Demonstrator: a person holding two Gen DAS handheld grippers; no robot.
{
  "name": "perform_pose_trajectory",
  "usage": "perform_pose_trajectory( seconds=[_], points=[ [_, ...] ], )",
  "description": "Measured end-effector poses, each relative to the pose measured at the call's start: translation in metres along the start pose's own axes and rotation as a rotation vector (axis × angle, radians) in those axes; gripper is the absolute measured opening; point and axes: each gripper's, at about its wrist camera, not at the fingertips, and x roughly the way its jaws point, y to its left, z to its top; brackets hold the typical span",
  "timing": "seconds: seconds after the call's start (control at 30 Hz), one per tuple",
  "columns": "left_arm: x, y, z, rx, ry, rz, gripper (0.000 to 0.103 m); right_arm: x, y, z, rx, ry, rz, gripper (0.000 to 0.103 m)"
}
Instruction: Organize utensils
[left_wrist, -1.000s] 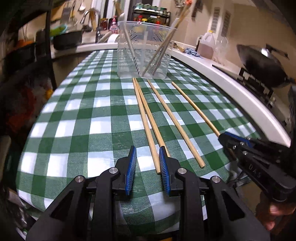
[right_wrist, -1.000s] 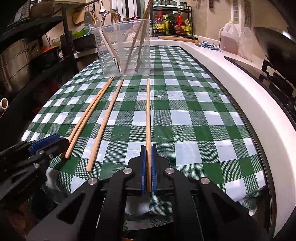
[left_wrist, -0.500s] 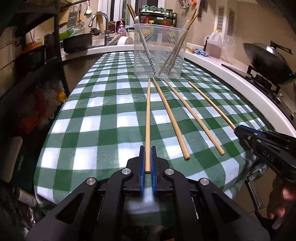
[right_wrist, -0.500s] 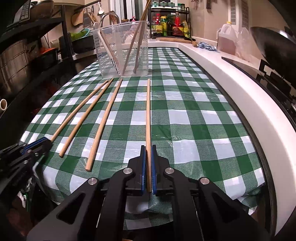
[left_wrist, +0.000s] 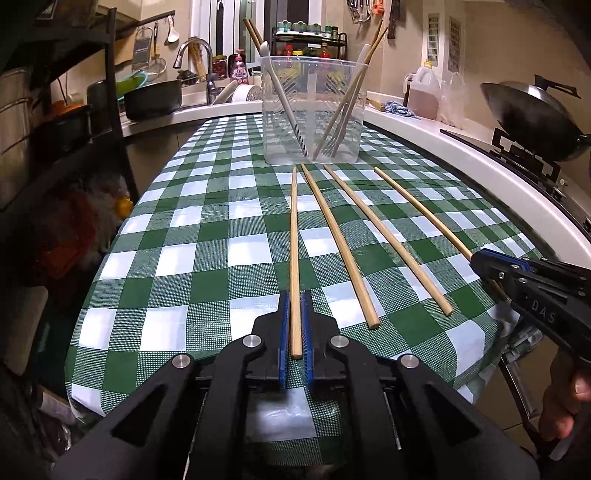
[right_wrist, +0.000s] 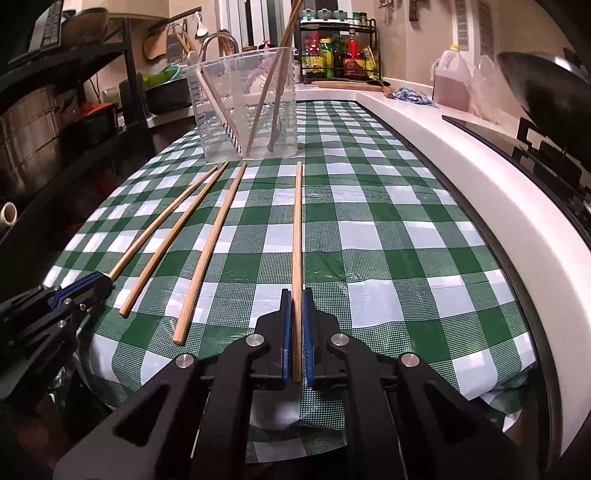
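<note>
Several long wooden chopsticks lie side by side on the green checked tablecloth (left_wrist: 207, 258). My left gripper (left_wrist: 295, 321) is shut on the near end of the leftmost chopstick (left_wrist: 294, 240). My right gripper (right_wrist: 294, 325) is shut on the near end of the rightmost chopstick (right_wrist: 297, 229); it also shows at the right of the left wrist view (left_wrist: 491, 269). Two loose chopsticks (left_wrist: 338, 247) (left_wrist: 388, 238) lie between them. A clear plastic container (left_wrist: 314, 110) at the far end holds chopsticks, a spoon and forks.
A white counter edge (right_wrist: 498, 206) curves along the right, with a stove and a wok (left_wrist: 532, 118) beyond it. An oil jug (right_wrist: 452, 81) and spice rack (right_wrist: 340, 55) stand at the back. A dark shelf unit (right_wrist: 55, 122) with pots is at the left.
My left gripper moved onto the leftmost chopstick and shut on its near end. My right gripper stayed shut on the rightmost chopstick.
</note>
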Motion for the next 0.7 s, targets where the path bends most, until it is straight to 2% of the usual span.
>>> perform_pose_trajectory(
  seconds=[0.4,0.7],
  points=[
    [-0.002,0.000,0.001,-0.006,0.014,0.000,0.006,-0.001,-0.003,0.004,0.021,0.022,0.016,0.005],
    [-0.027,-0.003,0.013,0.001,-0.042,-0.009,0.006,-0.033,0.003,0.020,0.005,-0.061,0.014,0.006]
  ],
)
